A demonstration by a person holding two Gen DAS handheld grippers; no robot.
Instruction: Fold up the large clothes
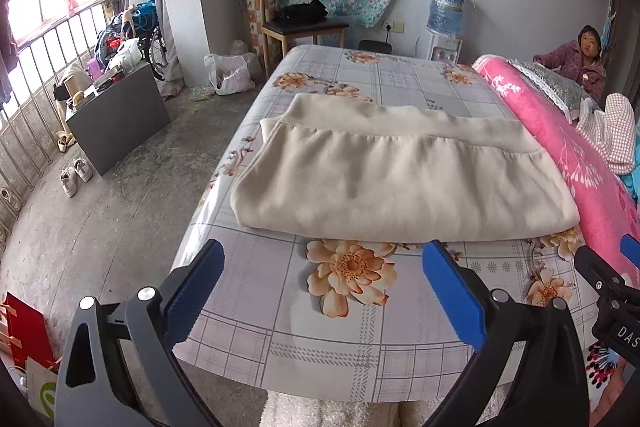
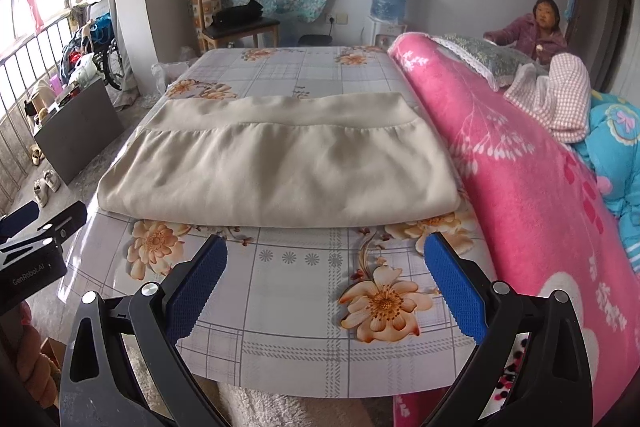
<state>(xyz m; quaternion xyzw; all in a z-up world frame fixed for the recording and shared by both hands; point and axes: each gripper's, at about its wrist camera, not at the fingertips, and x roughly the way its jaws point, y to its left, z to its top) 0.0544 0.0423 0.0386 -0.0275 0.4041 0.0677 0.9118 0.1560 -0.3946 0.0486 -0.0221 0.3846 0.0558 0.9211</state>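
Note:
A cream garment (image 1: 400, 179) lies folded into a flat rectangle on the floral bed sheet (image 1: 344, 339); it also shows in the right wrist view (image 2: 280, 171). My left gripper (image 1: 324, 255) is open and empty, hovering just short of the garment's near edge. My right gripper (image 2: 326, 251) is open and empty too, at the same near edge, to the right of the left one. Each gripper shows at the edge of the other's view: the right one (image 1: 624, 267), the left one (image 2: 36, 227).
A rolled pink blanket (image 2: 520, 167) runs along the bed's right side, with pillows (image 2: 560, 95) on it. A person (image 2: 536, 27) sits at the back right. A wooden chair (image 1: 296, 15), water dispenser (image 1: 444, 15), grey box (image 1: 116, 115) and shoes (image 1: 76, 175) stand on the floor at the left and back.

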